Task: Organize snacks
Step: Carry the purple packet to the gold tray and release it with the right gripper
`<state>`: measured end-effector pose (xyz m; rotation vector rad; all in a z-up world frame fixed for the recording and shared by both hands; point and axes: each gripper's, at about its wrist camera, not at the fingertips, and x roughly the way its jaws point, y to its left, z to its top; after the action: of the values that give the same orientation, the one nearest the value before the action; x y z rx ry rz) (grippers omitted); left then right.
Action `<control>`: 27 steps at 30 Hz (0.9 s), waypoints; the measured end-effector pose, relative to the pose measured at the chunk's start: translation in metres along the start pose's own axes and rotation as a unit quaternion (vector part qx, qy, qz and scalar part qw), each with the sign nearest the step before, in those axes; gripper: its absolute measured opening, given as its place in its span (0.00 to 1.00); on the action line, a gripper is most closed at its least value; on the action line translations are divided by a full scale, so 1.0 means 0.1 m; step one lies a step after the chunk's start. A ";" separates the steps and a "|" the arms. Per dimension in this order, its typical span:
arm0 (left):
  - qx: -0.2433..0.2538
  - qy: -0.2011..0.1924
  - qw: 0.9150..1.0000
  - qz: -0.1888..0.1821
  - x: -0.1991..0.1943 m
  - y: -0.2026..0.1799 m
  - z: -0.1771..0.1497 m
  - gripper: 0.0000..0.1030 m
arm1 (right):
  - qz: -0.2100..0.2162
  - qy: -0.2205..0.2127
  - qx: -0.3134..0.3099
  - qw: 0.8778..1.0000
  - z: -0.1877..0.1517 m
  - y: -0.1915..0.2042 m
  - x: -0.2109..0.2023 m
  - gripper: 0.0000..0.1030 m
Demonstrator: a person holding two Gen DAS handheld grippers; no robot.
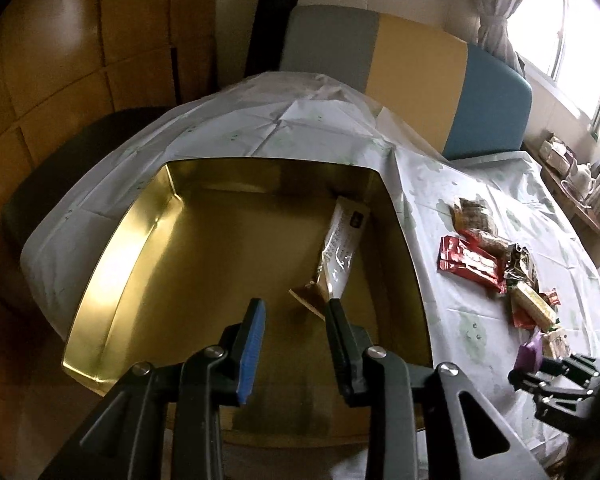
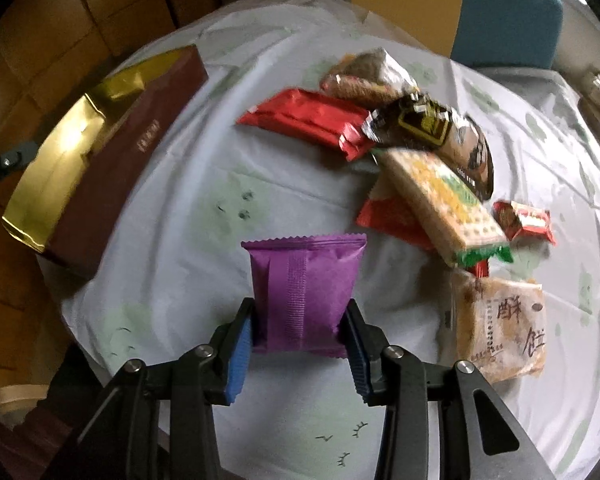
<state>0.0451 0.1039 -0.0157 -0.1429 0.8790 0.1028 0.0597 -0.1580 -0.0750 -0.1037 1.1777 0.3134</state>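
A gold tin point(image 1: 112, 248) with maroon outer walls point(image 2: 112, 152) stands on the white-clothed table. One long white and brown snack packet point(image 1: 340, 240) lies inside it by the right wall. My left gripper point(image 1: 294, 312) hangs over the tin, open, nothing between its fingers; its right fingertip is close to that packet's near end. My right gripper point(image 2: 300, 332) is shut on a purple packet point(image 2: 304, 296), held above the cloth to the right of the tin. It also shows in the left wrist view, right gripper point(image 1: 540, 364).
Loose snacks lie in a pile to the tin's right: a red packet point(image 2: 308, 120), a dark packet point(image 2: 432, 128), a cracker packet point(image 2: 440, 200), a pale biscuit packet point(image 2: 500, 328). Behind the table are a blue seat back point(image 1: 492, 108) and a shelf with a teapot point(image 1: 580, 176).
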 end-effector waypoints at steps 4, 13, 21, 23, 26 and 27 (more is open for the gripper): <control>-0.005 -0.002 1.000 0.001 -0.01 0.04 -0.01 0.31 | 0.015 -0.023 -0.008 1.000 0.13 0.14 -0.16 0.41; -0.018 -0.004 1.000 0.008 -0.02 0.16 -0.06 0.31 | 0.070 -0.068 -0.064 0.993 0.39 0.74 -0.43 0.41; -0.034 -0.006 0.999 0.017 -0.03 0.30 -0.07 0.31 | 0.105 -0.081 -0.097 0.986 0.57 1.15 -0.48 0.41; -0.038 -0.007 0.999 0.019 -0.04 0.33 -0.07 0.32 | 0.111 -0.082 -0.108 0.985 0.62 1.27 -0.47 0.41; -0.043 -0.008 0.999 0.022 -0.05 0.37 -0.08 0.32 | 0.115 -0.082 -0.117 0.983 0.67 1.36 -0.42 0.41; -0.044 -0.010 0.999 0.022 -0.07 0.38 -0.08 0.32 | 0.116 -0.080 -0.119 0.983 0.69 1.41 -0.39 0.41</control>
<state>0.0291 0.1403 -0.0190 -0.2041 0.8589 0.1841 0.0666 -0.0147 -0.0005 -0.1479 0.9904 0.6574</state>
